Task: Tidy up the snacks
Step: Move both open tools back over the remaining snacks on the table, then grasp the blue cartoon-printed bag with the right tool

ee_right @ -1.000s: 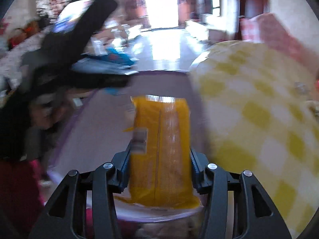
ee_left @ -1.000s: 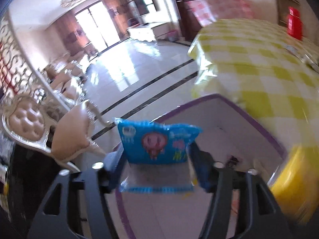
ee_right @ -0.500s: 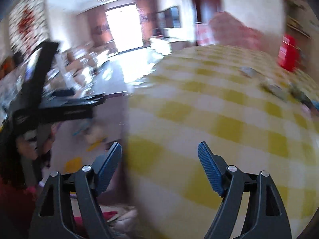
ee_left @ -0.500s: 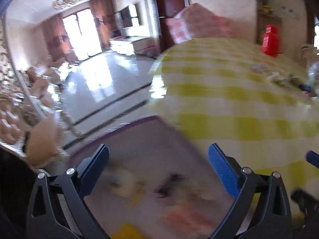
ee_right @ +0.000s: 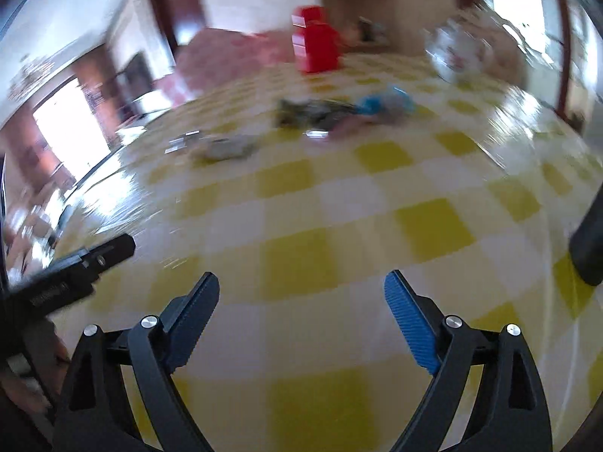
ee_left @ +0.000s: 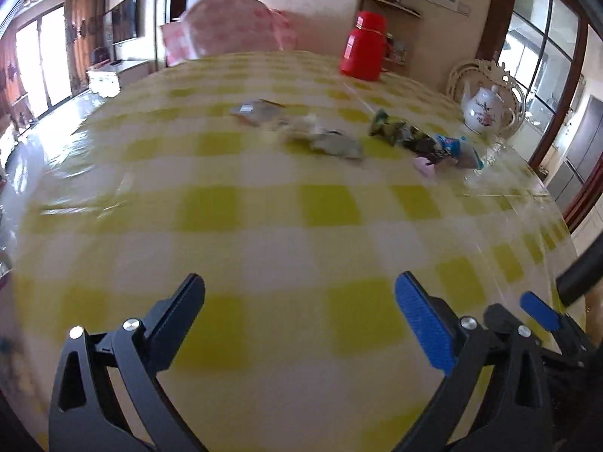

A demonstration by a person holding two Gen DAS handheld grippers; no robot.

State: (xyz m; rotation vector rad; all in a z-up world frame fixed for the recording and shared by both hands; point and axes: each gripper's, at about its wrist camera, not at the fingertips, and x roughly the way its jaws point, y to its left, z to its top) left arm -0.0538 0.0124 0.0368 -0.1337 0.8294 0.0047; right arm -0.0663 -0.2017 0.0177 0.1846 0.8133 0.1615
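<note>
Several snack packets lie in a row far across the yellow checked table [ee_left: 264, 226]: a grey packet [ee_left: 256, 111], a grey-green one [ee_left: 335, 145], dark green ones [ee_left: 399, 132] and a blue one [ee_left: 456, 148]. The right wrist view, blurred, shows the grey packet [ee_right: 226, 147], the dark green ones [ee_right: 312, 113] and the blue one [ee_right: 384, 103]. My left gripper [ee_left: 300, 278] hangs open over bare cloth with nothing between its fingers. My right gripper [ee_right: 301, 275] has its jaws opening, also empty, well short of the snacks. Both grippers are side by side.
A red thermos [ee_left: 363, 51] stands at the table's far side and a white teapot [ee_left: 484, 107] at the far right. A pink-covered chair back [ee_left: 230, 19] rises behind the table. The thermos [ee_right: 314, 39] and teapot [ee_right: 459, 51] are blurred in the right wrist view.
Both grippers let go of their packets, the blue one on the left and the yellow one on the right, over the purple-rimmed bin. Both then swung right over the table with jaws wide.
</note>
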